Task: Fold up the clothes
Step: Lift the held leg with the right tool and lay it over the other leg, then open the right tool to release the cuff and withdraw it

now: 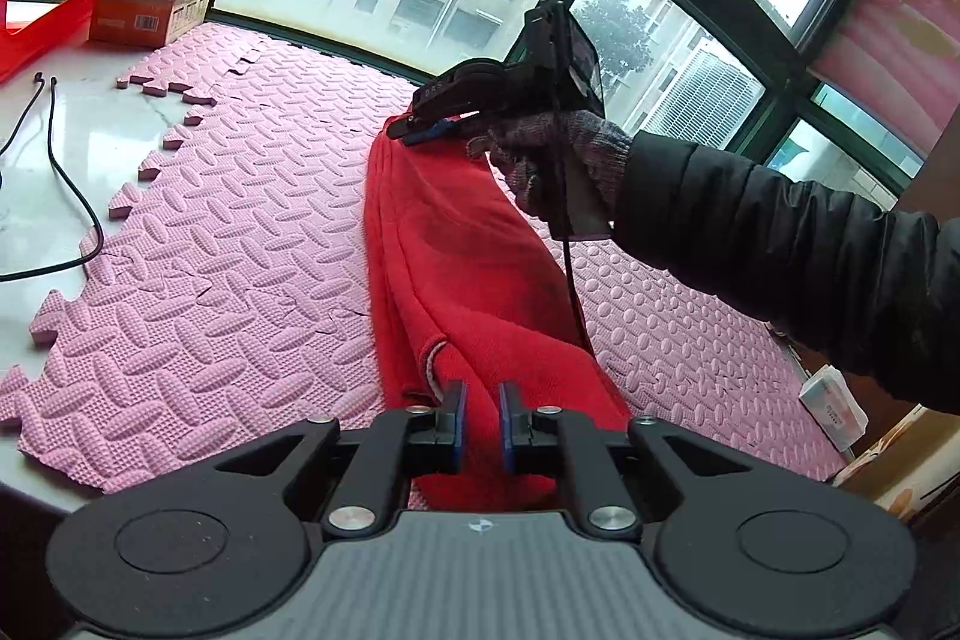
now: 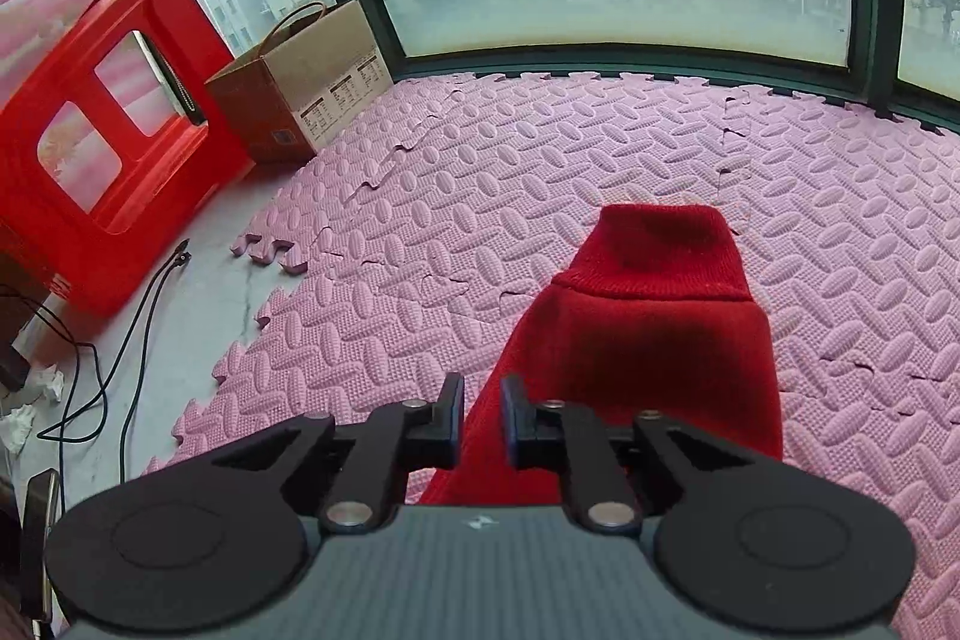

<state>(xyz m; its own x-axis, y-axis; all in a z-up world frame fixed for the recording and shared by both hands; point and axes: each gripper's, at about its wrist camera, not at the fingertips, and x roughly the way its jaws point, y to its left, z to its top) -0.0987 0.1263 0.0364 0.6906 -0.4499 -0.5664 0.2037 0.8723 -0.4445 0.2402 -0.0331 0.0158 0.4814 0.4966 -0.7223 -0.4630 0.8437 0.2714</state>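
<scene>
Left tongs (image 1: 482,415): low, pointing forward, blue-padded fingers (image 1: 458,412) a narrow gap apart. Right tongs (image 1: 420,130) seen from left wrist view: held level in gloved right hand (image 1: 555,166), black-sleeved arm reaching in from the right, tips look closed together. Right wrist view: right tongs' fingers (image 2: 511,415) slightly apart.

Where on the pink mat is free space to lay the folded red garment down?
The pink foam mat is bare between the red knitted garment and the brown cardboard box, also right of the garment. It is crowded by the red plastic stool and black cables.
</scene>
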